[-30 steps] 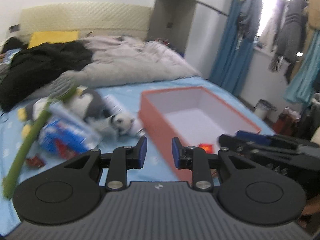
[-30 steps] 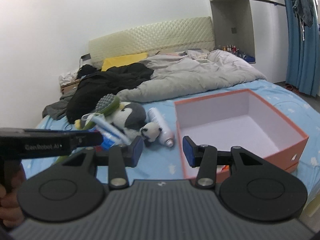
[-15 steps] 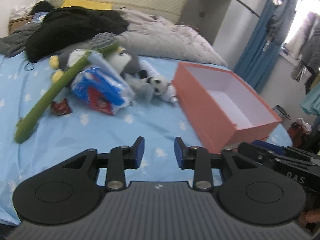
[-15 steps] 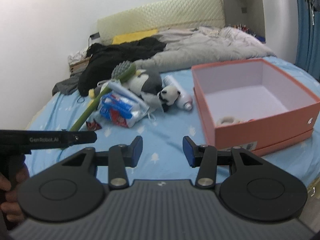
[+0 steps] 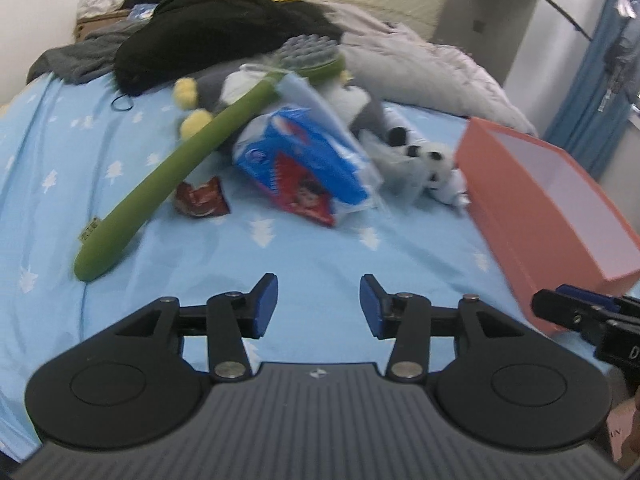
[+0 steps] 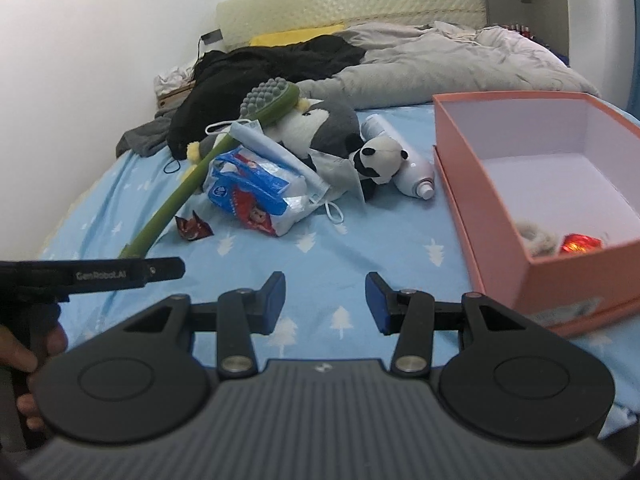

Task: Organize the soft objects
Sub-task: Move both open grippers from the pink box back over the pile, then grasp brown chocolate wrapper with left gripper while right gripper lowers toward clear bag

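A pile lies on the blue bed sheet [image 5: 304,256]: a long green back brush [image 5: 168,172] [image 6: 176,196], a blue-and-red tissue pack [image 5: 308,168] [image 6: 256,192], a grey penguin plush [image 6: 324,124], a small panda plush [image 6: 380,160] [image 5: 432,164], a face mask [image 6: 276,148] and a white bottle [image 6: 404,160]. An orange box [image 6: 480,184] [image 5: 532,216] stands to the right, with a fluffy item [image 6: 538,240] and a red wrapper [image 6: 580,244] inside. My left gripper [image 5: 318,306] hovers over bare sheet short of the pile, its jaws opening with nothing between them. My right gripper [image 6: 325,300] stands open and empty.
A black garment [image 6: 264,72], a grey duvet [image 6: 440,68] and a yellow pillow [image 6: 296,36] lie toward the headboard. A red snack wrapper [image 5: 200,200] [image 6: 192,228] lies by the brush handle. Blue curtains [image 5: 592,88] hang at the right.
Both grippers have dropped lower and come nearer the sheet. The left view swung left from the box toward the pile, and the left jaws have widened.
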### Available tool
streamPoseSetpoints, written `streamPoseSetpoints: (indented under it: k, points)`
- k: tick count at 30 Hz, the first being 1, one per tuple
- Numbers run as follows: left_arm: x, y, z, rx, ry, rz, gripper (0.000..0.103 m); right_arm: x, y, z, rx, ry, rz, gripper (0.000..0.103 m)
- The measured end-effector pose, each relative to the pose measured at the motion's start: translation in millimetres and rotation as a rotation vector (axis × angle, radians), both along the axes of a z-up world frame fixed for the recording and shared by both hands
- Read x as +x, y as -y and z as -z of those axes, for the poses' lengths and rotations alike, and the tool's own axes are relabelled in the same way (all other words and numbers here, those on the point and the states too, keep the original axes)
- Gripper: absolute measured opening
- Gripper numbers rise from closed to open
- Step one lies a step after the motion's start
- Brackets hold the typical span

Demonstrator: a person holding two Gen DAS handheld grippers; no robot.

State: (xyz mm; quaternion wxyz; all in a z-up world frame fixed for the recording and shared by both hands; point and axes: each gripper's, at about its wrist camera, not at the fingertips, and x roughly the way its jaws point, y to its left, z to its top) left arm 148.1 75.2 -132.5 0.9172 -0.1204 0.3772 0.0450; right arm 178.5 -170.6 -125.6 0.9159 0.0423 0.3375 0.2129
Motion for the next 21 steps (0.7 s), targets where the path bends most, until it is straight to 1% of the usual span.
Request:
streamPoseSetpoints:
  k: [5, 7, 9, 11, 13, 14, 17, 21]
  points:
    - [26, -22, 23, 0.001, -0.019, -0.07, 0.052, 32, -12, 12, -0.021, -0.005, 0.005, 0.047]
    - [36, -28, 32, 0.014, -0.025, -0.098, 0.054, 47, -15, 17, -0.026, -0.006, 0.01, 0.047]
    - [46, -31, 40, 0.067, -0.034, -0.124, 0.055, 61, -19, 21, -0.033, -0.002, 0.011, 0.047]
    - [59, -31, 47, 0.14, -0.037, -0.131, 0.055, 76, -24, 25, -0.05, 0.003, 0.01, 0.047]
    - [69, -31, 54, 0.2, -0.036, -0.127, 0.058, 90, -28, 27, -0.056, 0.01, 0.008, 0.047]
    - [76, -31, 57, 0.222, -0.039, -0.124, 0.061, 97, -30, 29, -0.06, 0.013, 0.009, 0.047]
    - [92, -35, 67, 0.249, -0.046, -0.124, 0.062, 117, -38, 36, -0.071, 0.019, 0.007, 0.046]
    - [110, -39, 75, 0.289, -0.042, -0.171, 0.063, 139, -46, 44, -0.08, 0.023, 0.01, 0.046]
